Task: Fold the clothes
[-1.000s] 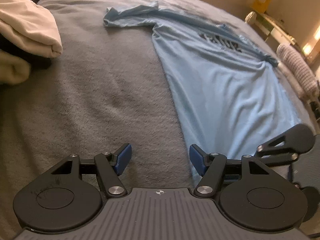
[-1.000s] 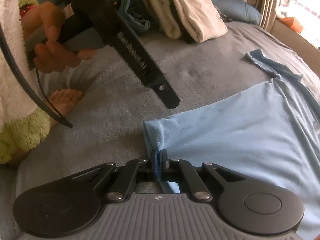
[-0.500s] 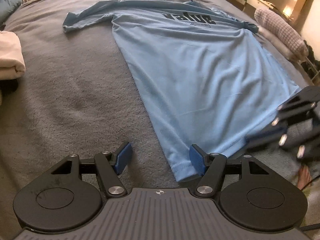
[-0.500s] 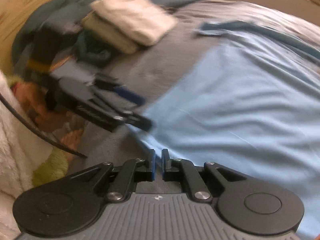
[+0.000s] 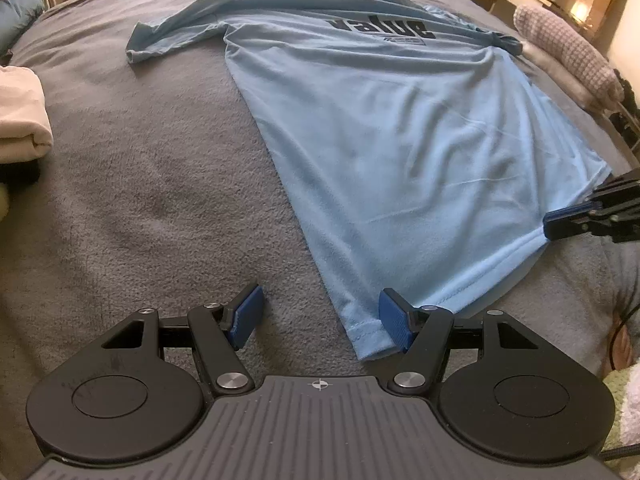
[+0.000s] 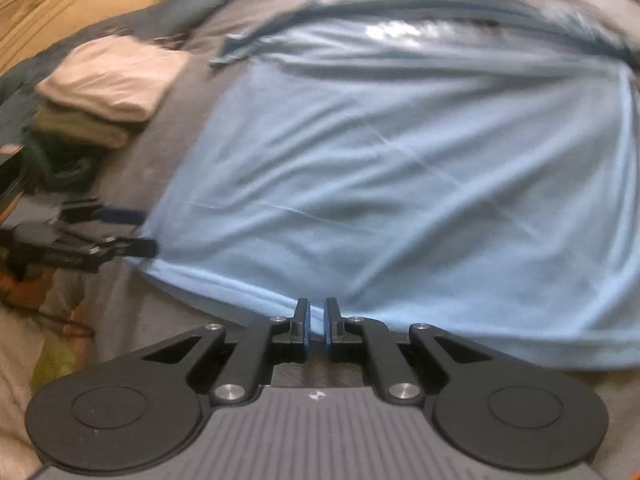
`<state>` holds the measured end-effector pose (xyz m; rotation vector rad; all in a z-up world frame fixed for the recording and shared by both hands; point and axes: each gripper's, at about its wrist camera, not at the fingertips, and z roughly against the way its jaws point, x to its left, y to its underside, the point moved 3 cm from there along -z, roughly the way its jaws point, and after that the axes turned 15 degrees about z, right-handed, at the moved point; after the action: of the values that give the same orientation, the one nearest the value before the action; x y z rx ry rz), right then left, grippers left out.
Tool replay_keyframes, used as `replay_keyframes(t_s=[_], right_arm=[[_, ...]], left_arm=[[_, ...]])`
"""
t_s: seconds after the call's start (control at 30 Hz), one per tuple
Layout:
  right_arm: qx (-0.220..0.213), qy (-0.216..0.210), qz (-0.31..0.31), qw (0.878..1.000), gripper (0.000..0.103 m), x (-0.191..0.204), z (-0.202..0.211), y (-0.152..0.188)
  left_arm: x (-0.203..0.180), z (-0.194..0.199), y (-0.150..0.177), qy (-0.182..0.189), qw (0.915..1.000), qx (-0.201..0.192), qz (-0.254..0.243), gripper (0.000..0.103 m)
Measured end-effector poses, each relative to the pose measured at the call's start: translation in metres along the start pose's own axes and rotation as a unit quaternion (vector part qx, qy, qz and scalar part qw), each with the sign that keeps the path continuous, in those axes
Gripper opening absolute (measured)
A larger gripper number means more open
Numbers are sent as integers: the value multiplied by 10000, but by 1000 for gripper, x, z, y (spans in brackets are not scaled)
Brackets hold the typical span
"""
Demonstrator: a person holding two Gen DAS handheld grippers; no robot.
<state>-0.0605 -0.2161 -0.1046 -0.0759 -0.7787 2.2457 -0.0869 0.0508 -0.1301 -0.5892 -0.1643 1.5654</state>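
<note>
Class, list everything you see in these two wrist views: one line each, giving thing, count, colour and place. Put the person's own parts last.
T-shirt: one, light blue with dark lettering, spread flat on the bed.
Bed cover: one, grey, under everything.
Folded clothes: one stack, cream on top, olive below, at the bed's left side.
Pillow: one, dark blue, far left corner.
Knitted item: one, pale pink, far right edge of the bed.
Left hand-held gripper: one, black with blue pads, jaws open, one pad on the shirt's hem corner.
Right hand-held gripper: one, black with blue pads, at the hem, jaws opening, a narrow gap between the pads.
</note>
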Motion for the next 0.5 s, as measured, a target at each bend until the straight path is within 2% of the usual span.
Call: replay_keyframes(t_s=[0.07, 0.1, 0.23, 0.33, 0.5], right_arm=[[-16, 13, 546, 9985, 28, 16, 0, -7], [-10, 83, 907, 9958, 29, 25, -2, -11], [48, 296, 2177, 9756, 29, 55, -9, -17], [59, 458, 2952, 9543, 29, 73, -19, -17], [49, 558, 3811, 9228, 27, 93, -29, -12]], left_arm=[[-1, -1, -1, -4, 10000, 9, 12, 64], [-1, 0, 0, -5, 10000, 8, 13, 64], [0, 0, 0, -12, 10000, -1, 43, 64], [2, 1, 0, -5, 10000, 0, 85, 64], [3, 1, 0, 22, 9999, -2, 125, 64]])
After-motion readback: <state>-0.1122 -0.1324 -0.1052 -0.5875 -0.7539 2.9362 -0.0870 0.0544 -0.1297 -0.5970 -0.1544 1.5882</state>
